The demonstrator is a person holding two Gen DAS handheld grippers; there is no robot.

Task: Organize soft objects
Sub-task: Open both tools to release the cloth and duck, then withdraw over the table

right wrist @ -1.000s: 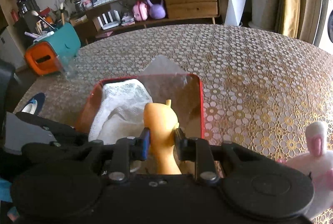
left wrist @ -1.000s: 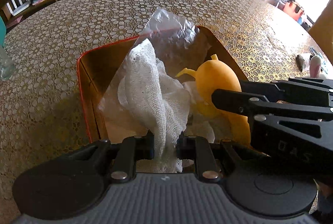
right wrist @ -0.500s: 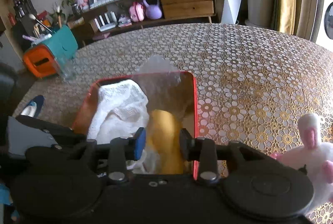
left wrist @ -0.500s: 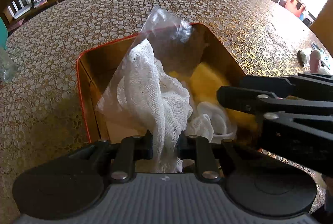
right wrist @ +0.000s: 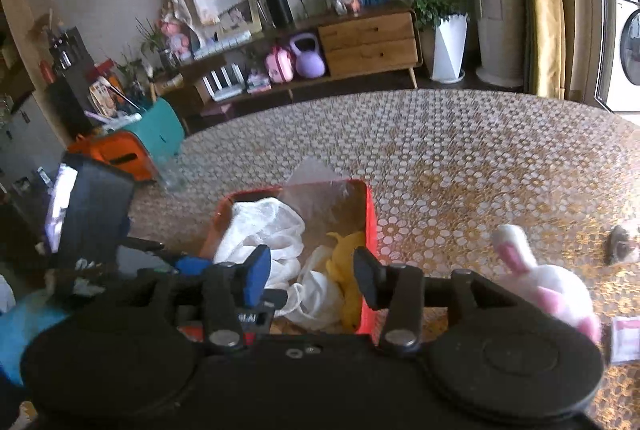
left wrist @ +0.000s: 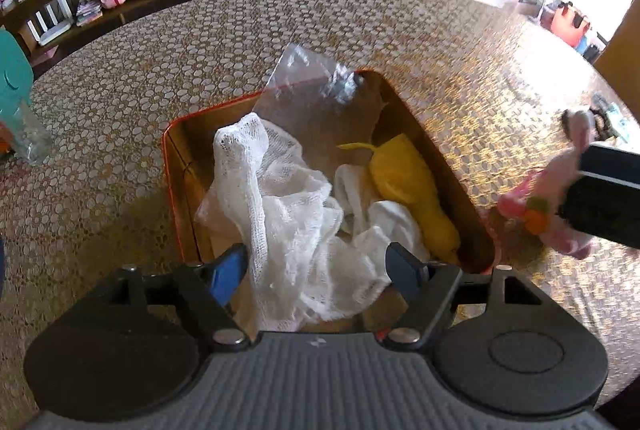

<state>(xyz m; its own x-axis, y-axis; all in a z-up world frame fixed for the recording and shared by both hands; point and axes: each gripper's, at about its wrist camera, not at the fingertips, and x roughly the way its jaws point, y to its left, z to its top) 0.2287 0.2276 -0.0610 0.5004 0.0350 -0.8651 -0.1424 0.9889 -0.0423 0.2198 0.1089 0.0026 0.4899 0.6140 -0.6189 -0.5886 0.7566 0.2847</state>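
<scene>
From your left wrist camera, your left gripper (left wrist: pixel 316 268) hangs over the near edge of the red-rimmed tin (left wrist: pixel 176 190), its jaws opening and standing clear of the white gauze cloth (left wrist: pixel 288 214) that rises between them in a loose, crumpled peak. To the right of the gauze in the tin lies the yellow soft toy (left wrist: pixel 408 186), long and limp, partly on a smaller white cloth (left wrist: pixel 384 218). A clear plastic bag (left wrist: pixel 316 86) leans on the far wall. On the patterned tablecloth (left wrist: pixel 160 70) at right, a pink-and-white plush (left wrist: pixel 560 198) sits blurred.

From your right wrist camera, your right gripper (right wrist: pixel 308 274) is opening with nothing between its pads; the tin (right wrist: pixel 370 222) and its cloths lie beyond. The plush rabbit (right wrist: pixel 548 290) sits right of the tin, ears upright.
</scene>
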